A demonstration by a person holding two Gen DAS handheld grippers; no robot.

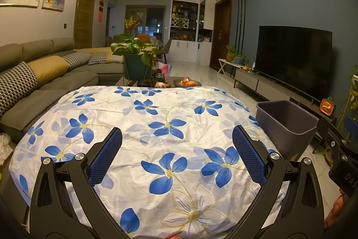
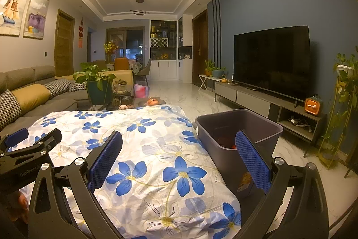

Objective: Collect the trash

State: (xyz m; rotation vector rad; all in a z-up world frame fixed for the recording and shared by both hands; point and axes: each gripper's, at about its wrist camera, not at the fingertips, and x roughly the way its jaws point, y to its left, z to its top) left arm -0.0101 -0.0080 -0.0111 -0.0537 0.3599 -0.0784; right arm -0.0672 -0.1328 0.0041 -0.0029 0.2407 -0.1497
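The flowered cloth [image 1: 156, 138] lies bare for passage, with the gray bin [image 2: 239, 133] standing as the 1 obstacle just beside its right edge, its mouth open from above.

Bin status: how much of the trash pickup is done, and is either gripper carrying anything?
Done: the bin beside the cloth holds something dark red and orange at its bottom, likely collected trash. In hand: nothing; the left gripper and right gripper are both open and empty above the cloth. Left: no loose trash shows on the cloth in either view, so the pickup looks close to finished.
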